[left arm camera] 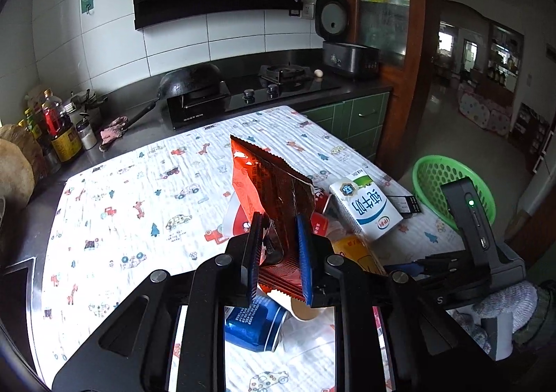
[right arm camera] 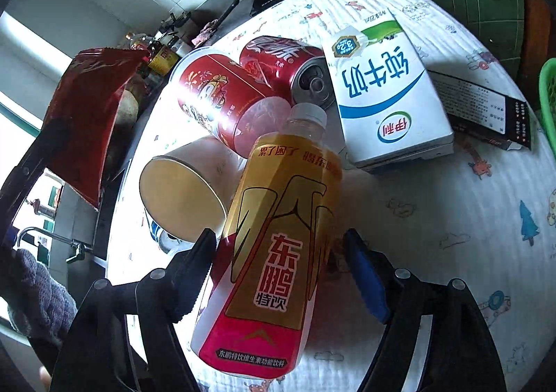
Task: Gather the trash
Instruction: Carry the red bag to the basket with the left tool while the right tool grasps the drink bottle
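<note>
While gathering litter off the printed white tablecloth, pinching a crinkled red foil snack wrapper in the left gripper, both pads pressed onto its lower edge so the empty bag is standing upright and clear of the pile beneath; keeping it lifted that way probably to carry it across without dragging other pieces along; waiting at about two o'clock from the pile, just off the table edge, the green perforated plastic basket, seemingly the place for all of it.

Straddling with the right gripper a yellow-and-red plastic energy-drink bottle, lying on its side with the cap pointing toward twelve o'clock; left pad touching or nearly touching the label, blue pad standing a little off the other flank, so spread rather than clamped, apparently lining up across the bottle's body for a firm grip.

Lying beyond the cap, at eleven to twelve o'clock, two red drink cans side by side; at ten o'clock a tan paper cup tipped over; at one o'clock a white milk carton flat on the cloth, with a black printed card just beside it at two o'clock; all still needing collecting.
</note>
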`<action>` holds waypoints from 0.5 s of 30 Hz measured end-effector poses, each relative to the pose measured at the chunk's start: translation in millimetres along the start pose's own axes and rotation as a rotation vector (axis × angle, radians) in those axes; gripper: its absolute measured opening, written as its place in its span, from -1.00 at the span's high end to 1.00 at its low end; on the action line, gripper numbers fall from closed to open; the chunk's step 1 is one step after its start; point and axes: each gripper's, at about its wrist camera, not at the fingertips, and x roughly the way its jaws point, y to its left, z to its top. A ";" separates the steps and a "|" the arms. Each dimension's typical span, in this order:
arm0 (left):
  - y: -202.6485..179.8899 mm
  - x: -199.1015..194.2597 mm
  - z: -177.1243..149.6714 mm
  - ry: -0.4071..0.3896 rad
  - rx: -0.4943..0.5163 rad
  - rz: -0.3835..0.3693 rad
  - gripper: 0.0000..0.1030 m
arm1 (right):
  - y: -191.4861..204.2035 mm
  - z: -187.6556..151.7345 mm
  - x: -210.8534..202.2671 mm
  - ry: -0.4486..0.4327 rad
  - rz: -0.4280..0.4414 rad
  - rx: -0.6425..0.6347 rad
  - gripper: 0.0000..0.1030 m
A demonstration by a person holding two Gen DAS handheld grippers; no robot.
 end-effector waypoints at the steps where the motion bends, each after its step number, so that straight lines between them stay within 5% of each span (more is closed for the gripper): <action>1: 0.4 -0.6 -0.2 -0.002 0.000 -0.005 0.64 | -1.4 -0.2 2.9 0.012 0.012 0.016 -0.35; 15: -40.5 -1.7 13.7 -0.017 0.044 -0.064 0.64 | -32.7 -29.7 -46.4 -0.031 0.142 0.052 -0.25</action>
